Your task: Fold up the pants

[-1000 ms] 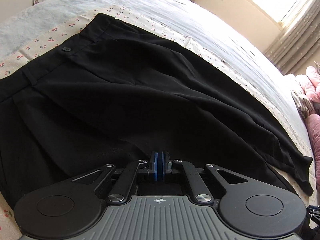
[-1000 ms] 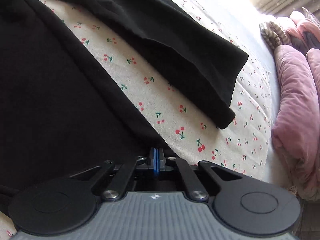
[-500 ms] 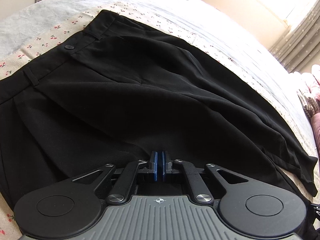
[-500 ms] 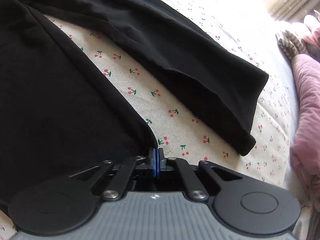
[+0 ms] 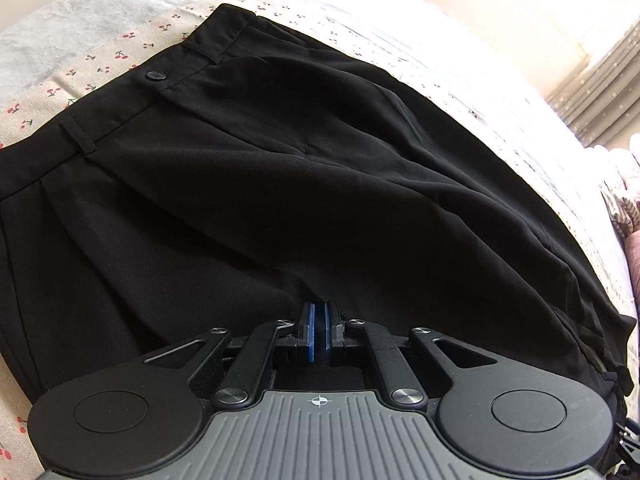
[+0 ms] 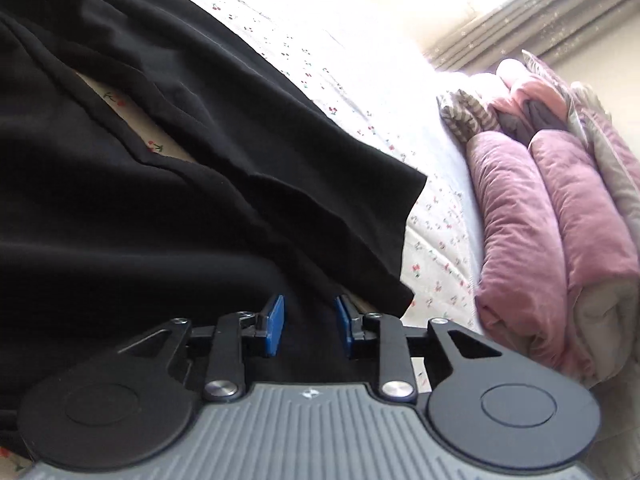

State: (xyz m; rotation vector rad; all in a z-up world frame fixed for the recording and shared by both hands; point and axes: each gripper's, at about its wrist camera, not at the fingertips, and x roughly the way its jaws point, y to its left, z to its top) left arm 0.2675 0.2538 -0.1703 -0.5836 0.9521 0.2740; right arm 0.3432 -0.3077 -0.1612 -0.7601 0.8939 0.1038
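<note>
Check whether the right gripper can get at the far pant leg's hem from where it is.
Probably yes: the right gripper is open, and the far leg's hem lies flat just ahead on the cherry-print sheet, nothing between them.

One black pants (image 5: 280, 184), one button (image 5: 155, 75), two belt loops (image 5: 78, 136), two pink quilts (image 6: 532, 240), two tongs (image 5: 319, 330).

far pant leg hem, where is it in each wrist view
Left wrist view: the far pant leg hem sits at the right edge, low, just above the hand-held gripper's housing.
Right wrist view: the same hem is right of centre, running down toward the open right hand-held gripper.
Shared landmark: the cherry-print sheet, bordering the black pants in both views.
</note>
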